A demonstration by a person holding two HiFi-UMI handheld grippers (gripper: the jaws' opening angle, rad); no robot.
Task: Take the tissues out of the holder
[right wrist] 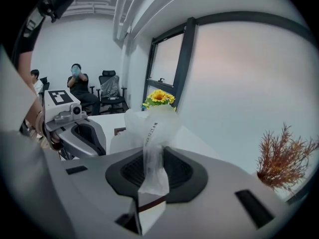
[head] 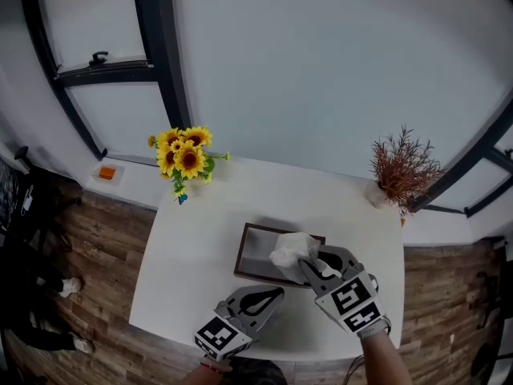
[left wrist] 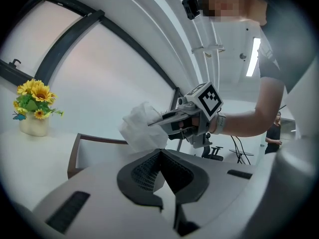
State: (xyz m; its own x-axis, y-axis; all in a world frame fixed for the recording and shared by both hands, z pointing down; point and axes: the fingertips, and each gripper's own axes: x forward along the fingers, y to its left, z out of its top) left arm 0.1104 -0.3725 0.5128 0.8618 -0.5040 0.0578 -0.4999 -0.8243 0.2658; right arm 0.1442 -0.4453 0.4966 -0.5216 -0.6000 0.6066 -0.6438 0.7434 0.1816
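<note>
Right hand-held gripper [head: 308, 257] is pinching the tissue [head: 288, 252] between narrowed jaws, holding it over the holder [head: 241, 255] on the surface [head: 183, 247]. The empty left hand-held gripper [head: 276, 293], jaws together, is waiting alongside, probably to steady the holder.

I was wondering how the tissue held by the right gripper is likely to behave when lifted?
Probably floppy: the tissue bunches and droops where the right gripper pinches it. Likely very light, so the holder should not lift with it. It looks thin and translucent, so a hard tug may tear it.
</note>
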